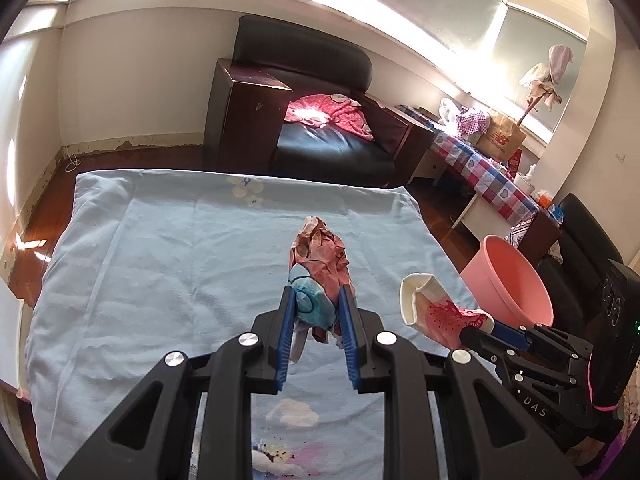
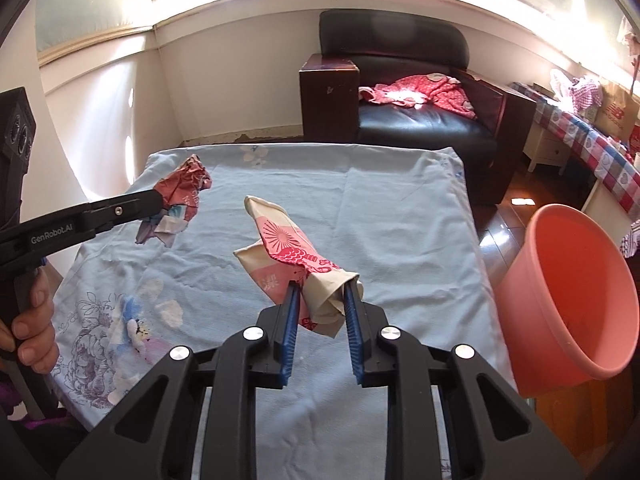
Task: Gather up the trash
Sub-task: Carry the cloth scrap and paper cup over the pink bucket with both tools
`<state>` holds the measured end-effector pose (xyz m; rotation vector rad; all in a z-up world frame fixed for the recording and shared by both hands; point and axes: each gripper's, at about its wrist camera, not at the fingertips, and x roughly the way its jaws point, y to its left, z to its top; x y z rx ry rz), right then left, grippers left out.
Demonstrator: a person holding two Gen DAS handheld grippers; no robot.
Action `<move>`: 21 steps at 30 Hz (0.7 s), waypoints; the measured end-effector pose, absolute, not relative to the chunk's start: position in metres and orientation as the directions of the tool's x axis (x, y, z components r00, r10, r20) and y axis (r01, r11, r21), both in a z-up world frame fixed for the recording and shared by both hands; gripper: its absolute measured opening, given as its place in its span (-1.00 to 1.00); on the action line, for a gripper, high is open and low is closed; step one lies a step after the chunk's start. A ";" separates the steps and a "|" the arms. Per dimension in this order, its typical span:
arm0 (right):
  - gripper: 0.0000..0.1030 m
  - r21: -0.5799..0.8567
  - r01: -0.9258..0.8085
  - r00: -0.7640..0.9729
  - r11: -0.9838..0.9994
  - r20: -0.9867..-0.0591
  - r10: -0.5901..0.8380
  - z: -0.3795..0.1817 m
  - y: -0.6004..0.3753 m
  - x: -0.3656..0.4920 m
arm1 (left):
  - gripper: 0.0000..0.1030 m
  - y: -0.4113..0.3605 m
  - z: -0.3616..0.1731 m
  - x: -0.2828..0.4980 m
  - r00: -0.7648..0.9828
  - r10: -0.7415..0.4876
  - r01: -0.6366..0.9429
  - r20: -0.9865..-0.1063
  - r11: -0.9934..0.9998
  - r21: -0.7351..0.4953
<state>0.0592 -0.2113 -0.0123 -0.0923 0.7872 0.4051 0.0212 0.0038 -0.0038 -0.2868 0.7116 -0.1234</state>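
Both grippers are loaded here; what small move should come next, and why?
Probably swing the right gripper rightward over the pink basin and release. It is shut on the cream-and-pink wrapper, held above the blue sheet, and the basin sits just off the bed's right edge, nearer this gripper. The left gripper, shut on the crumpled red wrapper, can follow.

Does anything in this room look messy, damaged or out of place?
Yes. A red spotted garment lies crumpled on the black armchair, and the wall's base behind the bed shows peeling, patchy paint. The pink bucket appears tilted, possibly from lens distortion.
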 end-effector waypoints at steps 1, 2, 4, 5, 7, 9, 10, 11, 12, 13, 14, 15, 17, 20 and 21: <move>-0.56 0.071 -0.381 0.636 0.922 -0.704 0.317 -0.012 -0.214 0.060 | -0.59 0.002 -0.003 0.021 0.753 -0.211 0.019 -0.623 0.954 -0.300; -0.56 0.073 -0.373 0.639 0.925 -0.703 0.313 -0.011 -0.217 0.060 | -0.59 0.000 -0.001 0.020 0.754 -0.214 0.025 -0.621 0.954 -0.298; -0.56 0.076 -0.360 0.644 0.930 -0.701 0.306 -0.011 -0.222 0.059 | -0.59 -0.004 0.001 0.020 0.755 -0.219 0.035 -0.618 0.955 -0.295; -0.56 0.075 -0.354 0.647 0.932 -0.700 0.302 -0.010 -0.224 0.058 | -0.59 -0.006 0.002 0.020 0.755 -0.220 0.039 -0.618 0.955 -0.293; -0.56 0.076 -0.345 0.651 0.935 -0.698 0.297 -0.009 -0.228 0.058 | -0.59 -0.010 0.004 0.020 0.753 -0.226 0.049 -0.617 0.955 -0.291; -0.56 0.077 -0.335 0.656 0.939 -0.696 0.292 -0.009 -0.233 0.057 | -0.59 -0.015 0.005 0.019 0.753 -0.231 0.058 -0.616 0.956 -0.288; -0.56 0.079 -0.331 0.659 0.940 -0.694 0.290 -0.008 -0.235 0.057 | -0.59 -0.016 0.006 0.019 0.753 -0.233 0.062 -0.615 0.956 -0.286; -0.56 0.081 -0.326 0.661 0.942 -0.693 0.289 -0.008 -0.236 0.057 | -0.59 -0.018 0.006 0.020 0.752 -0.236 0.067 -0.615 0.956 -0.284; -0.56 0.083 -0.322 0.663 0.943 -0.691 0.287 -0.007 -0.238 0.056 | -0.59 -0.021 0.007 0.020 0.752 -0.238 0.072 -0.615 0.957 -0.282; -0.56 0.083 -0.317 0.666 0.945 -0.690 0.284 -0.007 -0.240 0.056 | -0.59 -0.022 0.007 0.019 0.751 -0.239 0.076 -0.615 0.957 -0.280; -0.56 0.084 -0.312 0.668 0.946 -0.688 0.282 -0.006 -0.242 0.056 | -0.59 -0.025 0.008 0.019 0.751 -0.242 0.080 -0.615 0.957 -0.278; -0.56 0.086 -0.309 0.670 0.947 -0.687 0.281 -0.006 -0.243 0.055 | -0.59 -0.027 0.008 0.019 0.751 -0.244 0.085 -0.614 0.957 -0.277; -0.56 0.089 -0.300 0.675 0.950 -0.684 0.277 -0.005 -0.248 0.054 | -0.59 -0.030 0.009 0.020 0.750 -0.248 0.093 -0.613 0.957 -0.273; -0.56 0.092 -0.285 0.681 0.954 -0.681 0.269 -0.005 -0.255 0.053 | -0.59 -0.035 0.010 0.022 0.748 -0.255 0.107 -0.613 0.957 -0.268; -0.56 0.094 -0.280 0.683 0.955 -0.680 0.267 -0.005 -0.257 0.053 | -0.59 -0.038 0.010 0.023 0.746 -0.258 0.111 -0.613 0.957 -0.267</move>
